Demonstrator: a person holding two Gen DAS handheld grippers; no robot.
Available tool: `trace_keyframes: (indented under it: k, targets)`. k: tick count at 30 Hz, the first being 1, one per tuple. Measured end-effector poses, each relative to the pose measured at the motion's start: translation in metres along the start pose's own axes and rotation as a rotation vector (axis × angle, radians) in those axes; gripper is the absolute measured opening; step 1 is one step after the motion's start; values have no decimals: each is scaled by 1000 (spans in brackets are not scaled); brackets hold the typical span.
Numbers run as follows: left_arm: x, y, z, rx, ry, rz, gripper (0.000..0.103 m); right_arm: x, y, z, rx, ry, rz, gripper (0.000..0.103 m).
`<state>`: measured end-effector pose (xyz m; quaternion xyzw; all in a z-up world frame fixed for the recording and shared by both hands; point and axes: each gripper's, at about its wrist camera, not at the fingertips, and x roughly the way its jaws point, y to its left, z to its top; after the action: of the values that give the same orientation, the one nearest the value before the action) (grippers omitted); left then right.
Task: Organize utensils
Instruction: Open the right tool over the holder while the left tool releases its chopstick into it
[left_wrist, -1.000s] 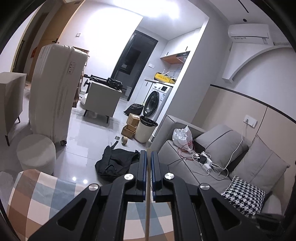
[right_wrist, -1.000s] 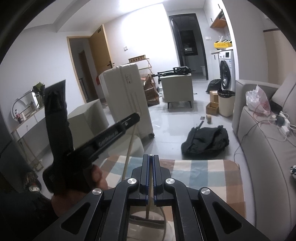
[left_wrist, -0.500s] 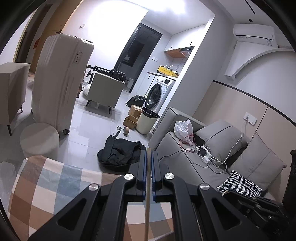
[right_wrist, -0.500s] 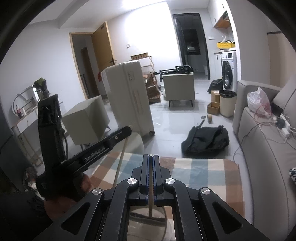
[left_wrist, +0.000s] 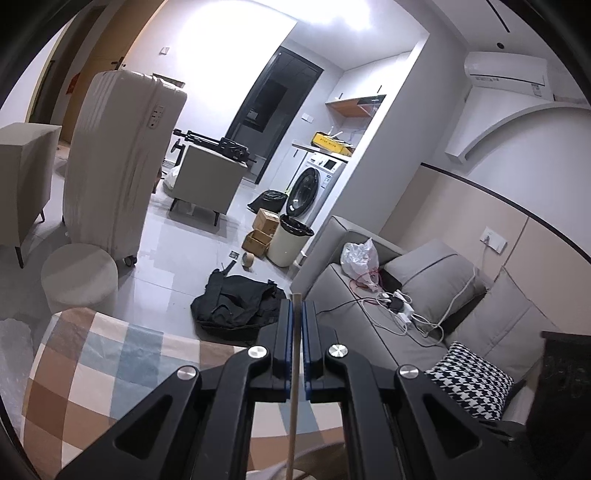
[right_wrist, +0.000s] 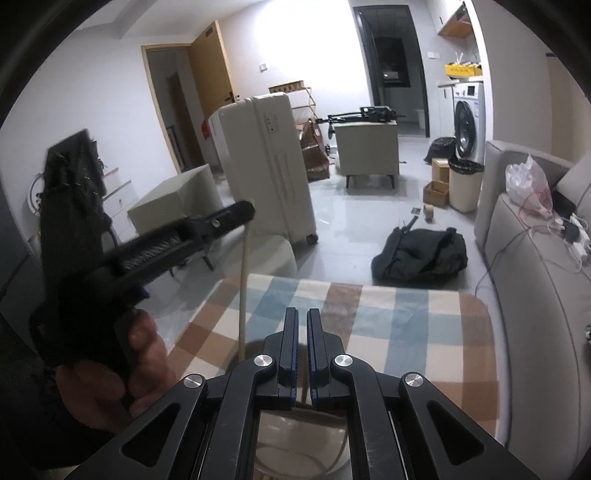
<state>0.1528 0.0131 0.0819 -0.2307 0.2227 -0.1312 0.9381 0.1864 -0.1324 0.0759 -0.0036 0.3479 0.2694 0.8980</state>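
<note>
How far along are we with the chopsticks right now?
Looks done: the right gripper has nothing between its opening jaws. In hand: the left gripper is shut on one chopstick, hanging over the checked cloth. Left: setting that chopstick down. The container below is barely visible.

The left gripper (left_wrist: 295, 314) points slightly below level, its black arms converging from 6 o'clock, blue-padded jaws clamped on a thin pale stick (left_wrist: 293, 387). In the right wrist view it juts toward 2 o'clock, gripped by the person's left hand (right_wrist: 122, 373) at 8 o'clock. The right gripper (right_wrist: 300, 325) tilts more steeply downward, its jaws opening with a narrow gap and nothing between them.
</note>
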Motion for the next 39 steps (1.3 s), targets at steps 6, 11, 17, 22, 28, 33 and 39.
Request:
trace_keyframes:
  k: [6,11,17,22,28,33,39]
  targets:
    - [-10,-11,-7,49,1,5,0,-16,-14,-9,93,15,8,24]
    - [-19,-17,-16,92,0,26,0,-42,-21,-15,156,-12,8,50]
    - [-28,-21,-30,166,20,64,0,-59,-25,-19,188,-25,-3,51]
    - [-35,-28,-36,237,99,33,1,-70,-27,-24,224,-26,0,51]
    - [-59,-26,-33,212,178,52,63,-85,-22,-32,231,-27,-4,52]
    - [-82,-25,-38,172,203,121,65,-102,-13,-46,231,-22,-30,58]
    - [-109,-31,-51,170,236,192,75,-123,-1,-67,226,-7,-52,63]
